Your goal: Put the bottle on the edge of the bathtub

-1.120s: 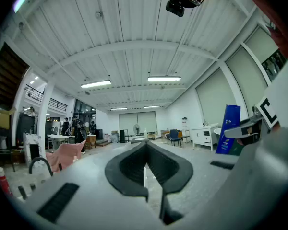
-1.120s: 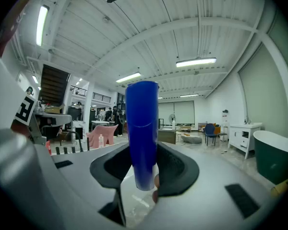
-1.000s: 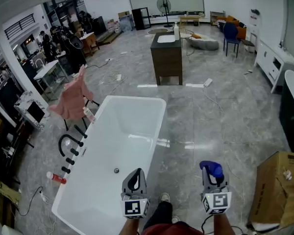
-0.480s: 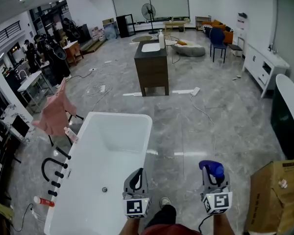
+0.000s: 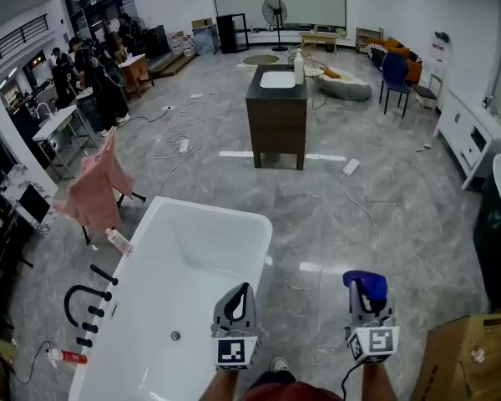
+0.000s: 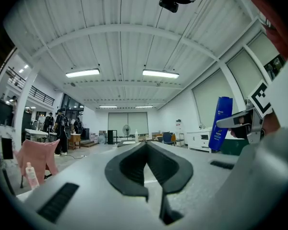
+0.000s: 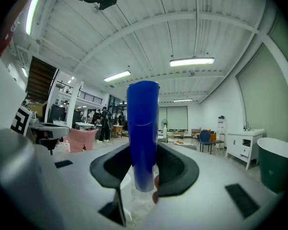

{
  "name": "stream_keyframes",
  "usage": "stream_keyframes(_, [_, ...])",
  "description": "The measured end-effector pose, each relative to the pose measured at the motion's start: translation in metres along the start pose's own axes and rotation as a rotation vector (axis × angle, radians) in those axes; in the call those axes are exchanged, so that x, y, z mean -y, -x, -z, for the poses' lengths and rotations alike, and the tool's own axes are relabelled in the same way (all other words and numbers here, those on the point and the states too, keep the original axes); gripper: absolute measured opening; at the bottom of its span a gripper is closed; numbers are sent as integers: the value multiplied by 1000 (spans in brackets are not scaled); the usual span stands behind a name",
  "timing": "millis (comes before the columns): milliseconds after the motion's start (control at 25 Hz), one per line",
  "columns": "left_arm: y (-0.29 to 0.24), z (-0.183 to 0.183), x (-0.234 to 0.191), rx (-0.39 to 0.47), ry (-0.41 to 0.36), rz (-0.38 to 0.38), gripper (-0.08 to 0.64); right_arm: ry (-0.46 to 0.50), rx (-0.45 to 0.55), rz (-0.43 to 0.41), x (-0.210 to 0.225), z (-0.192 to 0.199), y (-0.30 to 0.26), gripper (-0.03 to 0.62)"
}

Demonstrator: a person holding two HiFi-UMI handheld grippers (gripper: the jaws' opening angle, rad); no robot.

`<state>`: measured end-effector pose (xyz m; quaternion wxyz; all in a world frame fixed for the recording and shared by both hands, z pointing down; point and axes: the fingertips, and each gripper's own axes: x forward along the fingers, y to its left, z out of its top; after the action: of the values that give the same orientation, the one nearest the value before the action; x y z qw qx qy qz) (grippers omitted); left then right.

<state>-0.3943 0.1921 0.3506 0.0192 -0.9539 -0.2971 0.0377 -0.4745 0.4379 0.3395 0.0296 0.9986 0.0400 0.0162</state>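
Carrying step: right gripper (image 5: 367, 306) clamps blue bottle (image 5: 365, 286); left gripper (image 5: 236, 301) closed, empty. Next: lower bottle onto bathtub (image 5: 265, 241) right edge.

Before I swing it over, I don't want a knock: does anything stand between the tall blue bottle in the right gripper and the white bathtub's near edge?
Only the left gripper, jaws shut, hanging over the white bathtub's near edge beside the tall blue bottle. The edge farther ahead looks bare.
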Motion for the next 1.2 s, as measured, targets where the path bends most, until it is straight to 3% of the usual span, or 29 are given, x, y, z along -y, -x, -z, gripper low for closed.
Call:
stream_keyframes(240, [-37,5,-31,-3,-13,-35,5,-5,1,-50,-10,0,-60,149])
stream_keyframes(560, [-96,12,-52,-28,-39,-106,5,-5,10,-121,11,4,-147,149])
stream_keyframes(920, [-224,2,-55,-3,-65,-239,5,-13,55,-256,72,-12,-291,149])
stream_keyframes(1200, [-313,-2,-42,-38,-82,-335,5,-16,72,-325,132,-14,-378,149])
